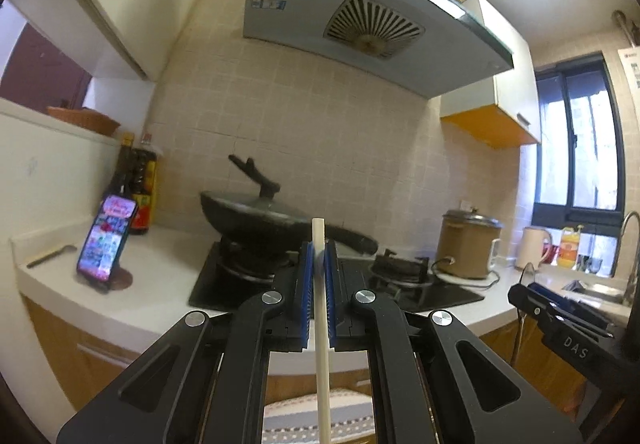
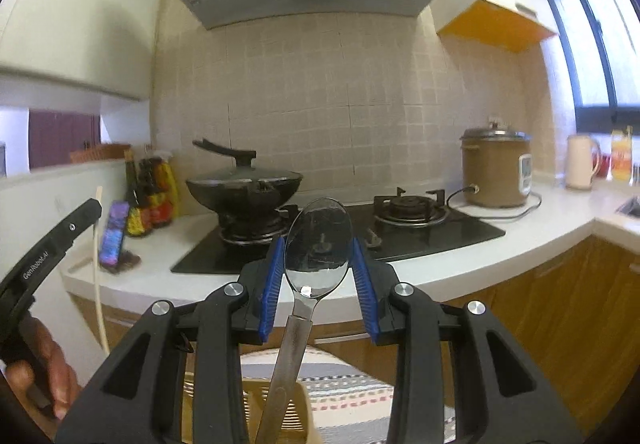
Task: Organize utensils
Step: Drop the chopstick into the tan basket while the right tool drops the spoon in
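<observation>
Left claw [image 1: 319, 258] clamped tight on a pale chopstick [image 1: 321, 324], held upright in front of the wok [image 1: 256, 217]. Right claw [image 2: 319, 268] grips a steel spoon [image 2: 316, 244] by its bowl, right of the wok, above the worktop [image 2: 440, 268] edge

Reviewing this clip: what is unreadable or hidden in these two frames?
- Chopstick: lower end cut off by left wrist view's bottom edge.
- Spoon: handle end cut off in right wrist view.
- Yellow basket: mostly hidden behind right gripper.
- Phone: screen too blurred to read.
</observation>
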A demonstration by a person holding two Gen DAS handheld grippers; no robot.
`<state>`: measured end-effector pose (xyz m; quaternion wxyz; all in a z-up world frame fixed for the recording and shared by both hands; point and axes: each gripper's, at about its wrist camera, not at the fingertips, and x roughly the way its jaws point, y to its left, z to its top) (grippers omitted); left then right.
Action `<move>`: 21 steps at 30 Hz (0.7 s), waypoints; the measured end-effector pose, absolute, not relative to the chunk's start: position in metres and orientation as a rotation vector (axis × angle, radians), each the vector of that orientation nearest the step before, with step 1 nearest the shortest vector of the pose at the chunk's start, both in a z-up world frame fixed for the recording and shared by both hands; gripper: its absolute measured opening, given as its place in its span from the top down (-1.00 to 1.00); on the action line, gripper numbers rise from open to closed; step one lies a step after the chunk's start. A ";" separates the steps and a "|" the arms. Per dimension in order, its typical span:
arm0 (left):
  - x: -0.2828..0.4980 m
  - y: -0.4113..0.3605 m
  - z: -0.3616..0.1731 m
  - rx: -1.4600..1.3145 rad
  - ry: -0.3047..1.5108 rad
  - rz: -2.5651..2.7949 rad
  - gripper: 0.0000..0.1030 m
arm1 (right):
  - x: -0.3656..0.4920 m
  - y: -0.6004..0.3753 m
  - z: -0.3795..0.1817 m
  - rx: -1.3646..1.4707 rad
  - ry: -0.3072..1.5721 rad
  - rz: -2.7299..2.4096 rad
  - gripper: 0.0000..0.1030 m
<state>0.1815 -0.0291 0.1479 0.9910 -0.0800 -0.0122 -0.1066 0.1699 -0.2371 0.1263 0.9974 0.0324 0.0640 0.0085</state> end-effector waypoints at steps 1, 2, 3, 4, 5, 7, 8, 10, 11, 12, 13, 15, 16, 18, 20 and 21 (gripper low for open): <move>0.182 -0.028 0.142 -0.151 -0.026 -0.200 0.93 | 0.170 -0.233 0.121 0.040 0.119 0.005 0.39; 0.182 -0.030 0.136 -0.142 -0.024 -0.190 0.93 | 0.170 -0.230 0.116 0.023 0.114 0.000 0.39; 0.184 -0.030 0.131 -0.134 -0.012 -0.192 0.93 | 0.170 -0.226 0.111 0.007 0.117 0.003 0.39; 0.185 -0.033 0.125 -0.118 0.009 -0.191 0.93 | 0.172 -0.224 0.106 -0.001 0.129 0.015 0.39; 0.185 -0.034 0.120 -0.111 0.019 -0.189 0.92 | 0.172 -0.223 0.103 -0.001 0.134 0.019 0.39; 0.186 -0.034 0.111 -0.098 0.044 -0.190 0.92 | 0.170 -0.223 0.097 0.000 0.139 0.031 0.38; 0.186 -0.034 0.109 -0.099 0.055 -0.191 0.90 | 0.169 -0.223 0.096 0.002 0.147 0.036 0.37; 0.185 -0.030 0.106 -0.105 0.084 -0.193 0.86 | 0.165 -0.224 0.096 0.011 0.168 0.053 0.18; 0.184 -0.026 0.106 -0.120 0.102 -0.201 0.71 | 0.162 -0.225 0.096 0.015 0.169 0.052 0.08; 0.181 -0.020 0.107 -0.139 0.117 -0.212 0.46 | 0.157 -0.227 0.097 0.019 0.172 0.056 0.04; 0.180 -0.016 0.108 -0.153 0.130 -0.220 0.36 | 0.151 -0.228 0.099 0.025 0.177 0.067 -0.04; 0.173 -0.006 0.109 -0.180 0.159 -0.240 0.21 | 0.141 -0.231 0.101 0.034 0.195 0.068 -0.05; 0.169 -0.002 0.111 -0.188 0.174 -0.243 0.21 | 0.135 -0.234 0.102 0.044 0.209 0.074 -0.05; 0.157 0.004 0.112 -0.198 0.210 -0.258 0.21 | 0.122 -0.239 0.104 0.064 0.236 0.070 -0.05; 0.143 0.009 0.111 -0.187 0.265 -0.270 0.17 | 0.108 -0.243 0.104 0.080 0.277 0.074 -0.05; 0.137 0.011 0.109 -0.180 0.303 -0.279 0.17 | 0.100 -0.245 0.101 0.088 0.317 0.083 -0.05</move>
